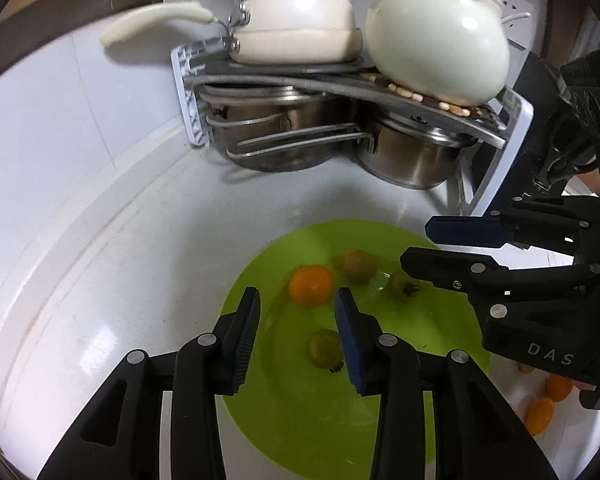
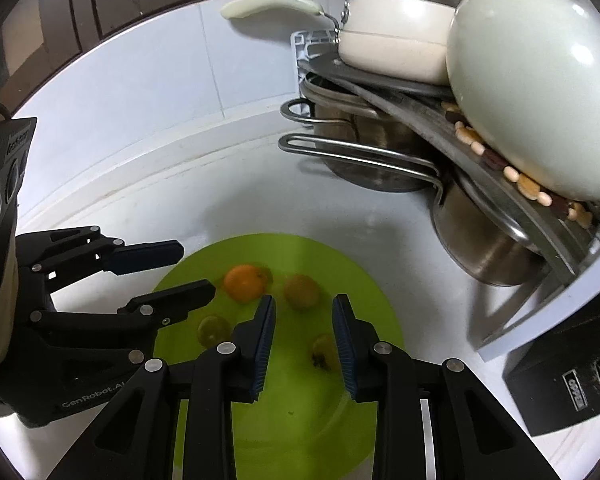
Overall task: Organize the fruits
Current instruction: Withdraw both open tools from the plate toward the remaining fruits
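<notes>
Both wrist views close above, angled down, sharing the green plate (image 1: 440,320).

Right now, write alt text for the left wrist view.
Four small fruits, one orange, lie on a green plate; the left tool hangs over them, jaws apart and empty. The right tool reaches in from the right; a rack of pots stands behind.

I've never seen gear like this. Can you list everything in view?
Round green plastic plate: one, green, on white counter.
Small round fruits: four, one orange, three yellow-green, on plate.
Loose small fruits: at least two, orange, on counter right of plate.
Cream-handled saucepans: two, stacked atop rack.
Rounded white jug: one, atop rack.
Steel pots: two, silver, under rack shelf.
Left gripper: black, blue pads, open, above plate.
Right gripper: same, open.
</notes>
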### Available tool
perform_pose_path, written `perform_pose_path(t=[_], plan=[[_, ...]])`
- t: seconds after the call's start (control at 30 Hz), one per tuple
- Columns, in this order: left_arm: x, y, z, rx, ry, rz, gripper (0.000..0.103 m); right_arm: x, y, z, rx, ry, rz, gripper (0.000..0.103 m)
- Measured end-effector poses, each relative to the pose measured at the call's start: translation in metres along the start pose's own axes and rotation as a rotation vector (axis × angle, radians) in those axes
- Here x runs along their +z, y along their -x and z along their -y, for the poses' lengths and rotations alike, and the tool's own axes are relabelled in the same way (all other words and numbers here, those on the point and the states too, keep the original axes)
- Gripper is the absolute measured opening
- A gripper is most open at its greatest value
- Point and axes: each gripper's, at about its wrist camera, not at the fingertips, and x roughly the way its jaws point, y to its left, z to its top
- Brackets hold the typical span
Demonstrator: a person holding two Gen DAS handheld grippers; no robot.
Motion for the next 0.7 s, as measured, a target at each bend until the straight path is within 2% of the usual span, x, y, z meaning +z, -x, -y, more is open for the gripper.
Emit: perform_pose_path(t=[0.23, 0.4, 0.7], plan=[[-0.002, 0.037, 0.007, 0.01, 0.023, 0.066, 0.05, -0.005, 0.035, -0.005, -0.002, -0.008, 0.067, 0.031], [-0.009, 0.068, 0.014, 0.042, 0.035, 0.114, 0.061, -0.012, 0.064, -0.013, -0.009, -0.015, 0.122, 0.039], [-0.033, 0.123, 0.025, 0.068, 0.072, 0.194, 0.075, -0.032, 0.114, -0.022, -0.045, -0.024, 0.206, 0.055]])
